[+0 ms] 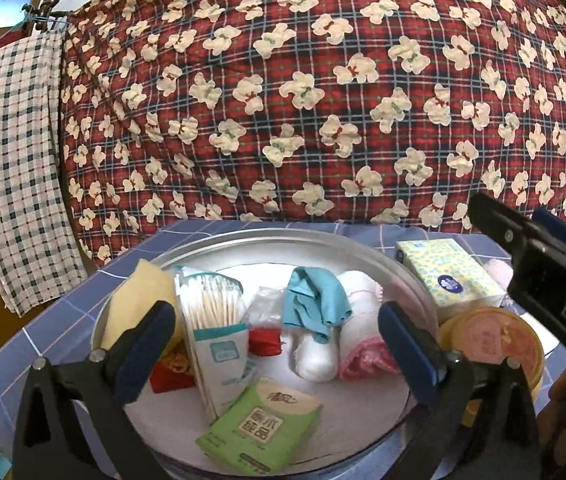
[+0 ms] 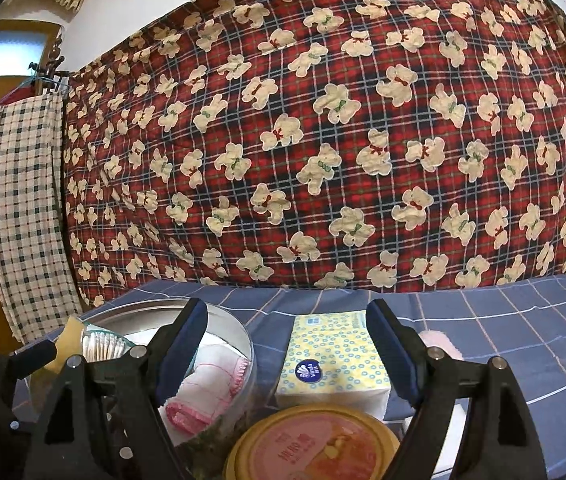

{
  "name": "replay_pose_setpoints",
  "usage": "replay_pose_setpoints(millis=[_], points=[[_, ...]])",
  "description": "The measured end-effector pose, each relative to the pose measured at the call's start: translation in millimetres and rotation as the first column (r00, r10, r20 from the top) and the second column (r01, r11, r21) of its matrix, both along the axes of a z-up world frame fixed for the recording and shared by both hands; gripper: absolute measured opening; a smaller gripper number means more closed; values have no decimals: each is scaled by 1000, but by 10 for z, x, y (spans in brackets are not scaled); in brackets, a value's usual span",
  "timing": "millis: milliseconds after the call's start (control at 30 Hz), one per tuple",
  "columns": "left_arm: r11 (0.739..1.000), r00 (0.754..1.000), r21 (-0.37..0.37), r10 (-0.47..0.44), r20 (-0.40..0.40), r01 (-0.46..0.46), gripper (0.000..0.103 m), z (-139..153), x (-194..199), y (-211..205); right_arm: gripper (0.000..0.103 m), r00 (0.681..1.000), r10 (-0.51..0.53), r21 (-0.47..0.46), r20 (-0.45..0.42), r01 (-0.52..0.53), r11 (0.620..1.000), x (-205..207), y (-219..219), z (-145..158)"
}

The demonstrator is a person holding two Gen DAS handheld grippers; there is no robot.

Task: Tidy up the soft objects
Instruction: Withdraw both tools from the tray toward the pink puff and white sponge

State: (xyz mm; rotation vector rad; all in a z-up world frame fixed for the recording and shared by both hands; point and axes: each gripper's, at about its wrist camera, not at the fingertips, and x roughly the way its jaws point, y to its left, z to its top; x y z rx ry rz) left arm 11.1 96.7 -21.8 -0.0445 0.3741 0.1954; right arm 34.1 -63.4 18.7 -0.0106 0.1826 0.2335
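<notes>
Left claw (image 1: 277, 346): we are holding it open, empty, over the tray (image 1: 411, 276).
Right claw (image 2: 287, 354): open, framing the tissue pack (image 2: 335, 364) beside the tray.
Risk: we are likely squashing its soft wrapper.

A rolled white-and-pink towel (image 1: 357, 328), a crumpled teal cloth (image 1: 315, 300) and a green tissue pack (image 1: 261, 426) were seen inside the round tin (image 1: 411, 276); a yellow tissue pack (image 2: 335, 360) lay just outside.
</notes>
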Motion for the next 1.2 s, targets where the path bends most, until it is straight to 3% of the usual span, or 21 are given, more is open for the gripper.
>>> replay_pose_setpoints(millis=[300,900,1200], points=[[1000,999,-17,13,31,-12,103,14,-81,-69,83,999,-32,-54,16,33,998,-123,-176,6],[997,998,-28,-69,16,69,103,31,-114,-511,83,972,-233,-23,-33,233,972,-151,-1145,24],[990,990,6,-138,10,138,103,43,-126,-814,83,960,-268,11,-75,270,963,-133,-1459,15]])
